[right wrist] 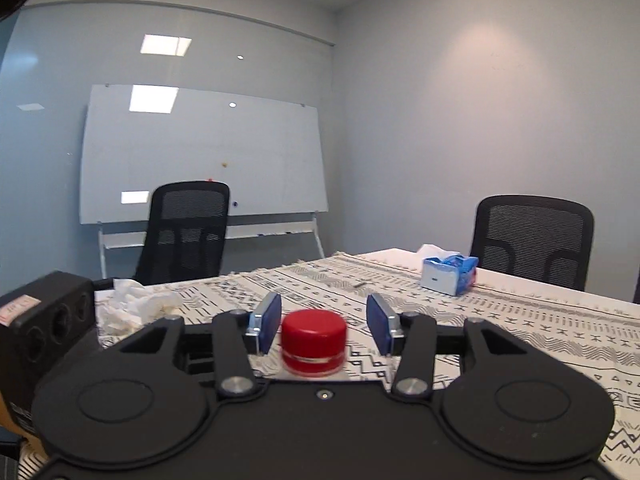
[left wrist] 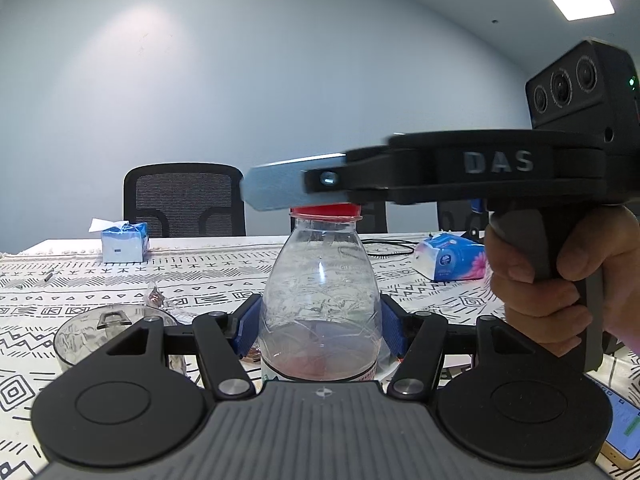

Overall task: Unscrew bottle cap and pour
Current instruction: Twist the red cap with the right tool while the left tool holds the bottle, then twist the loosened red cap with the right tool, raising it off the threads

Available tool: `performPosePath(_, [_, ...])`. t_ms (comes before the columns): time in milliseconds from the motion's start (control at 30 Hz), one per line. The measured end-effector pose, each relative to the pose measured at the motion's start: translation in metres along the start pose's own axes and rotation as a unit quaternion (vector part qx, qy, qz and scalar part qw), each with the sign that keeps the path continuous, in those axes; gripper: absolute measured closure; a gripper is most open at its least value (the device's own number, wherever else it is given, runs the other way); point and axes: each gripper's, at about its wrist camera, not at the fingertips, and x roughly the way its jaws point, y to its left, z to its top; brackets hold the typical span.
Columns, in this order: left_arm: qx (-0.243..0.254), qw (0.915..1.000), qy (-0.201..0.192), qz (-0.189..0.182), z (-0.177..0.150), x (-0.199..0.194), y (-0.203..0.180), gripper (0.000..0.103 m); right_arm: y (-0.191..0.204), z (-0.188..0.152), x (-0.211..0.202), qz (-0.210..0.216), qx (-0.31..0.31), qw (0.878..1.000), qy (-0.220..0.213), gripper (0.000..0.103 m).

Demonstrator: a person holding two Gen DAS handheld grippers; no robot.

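A clear plastic bottle point(left wrist: 320, 280) with a little reddish liquid at its bottom stands upright on the patterned tablecloth. My left gripper point(left wrist: 320, 320) is shut on its body, a blue pad pressing each side. The red cap point(left wrist: 326, 211) sits on the neck. My right gripper point(left wrist: 280, 192), held by a hand point(left wrist: 552, 280), reaches in from the right at cap height and looks blurred. In the right wrist view the red cap point(right wrist: 314, 340) sits between the blue pads point(right wrist: 270, 322) of the right gripper point(right wrist: 322, 320); a gap shows on the right side, so it is open.
A clear glass cup point(left wrist: 80, 332) stands left of the bottle. A blue tissue box point(left wrist: 124, 242) and a tissue pack point(left wrist: 450, 258) lie farther back. A phone point(left wrist: 624, 424) lies at the right edge. Crumpled tissue point(right wrist: 136, 304), black chairs point(right wrist: 184, 232) and a whiteboard point(right wrist: 200, 152) are also in view.
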Motion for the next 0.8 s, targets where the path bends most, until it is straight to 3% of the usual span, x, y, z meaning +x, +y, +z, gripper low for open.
performPosePath(300, [-0.001,1.0000,0.001,0.000,0.000,0.001,0.001,0.045,-0.007,-0.003,-0.025,0.025,-0.006,1.000,0.002,0.055])
performPosePath(600, [0.001,1.0000,0.002,-0.001,-0.001,0.004,0.006,0.045,0.006,0.007,-0.027,-0.004,-0.016,1.000,-0.008,0.053])
performPosePath(800, [0.000,1.0000,0.001,0.000,-0.001,0.003,0.004,0.045,-0.003,0.002,-0.043,-0.001,-0.014,1.000,0.001,0.053])
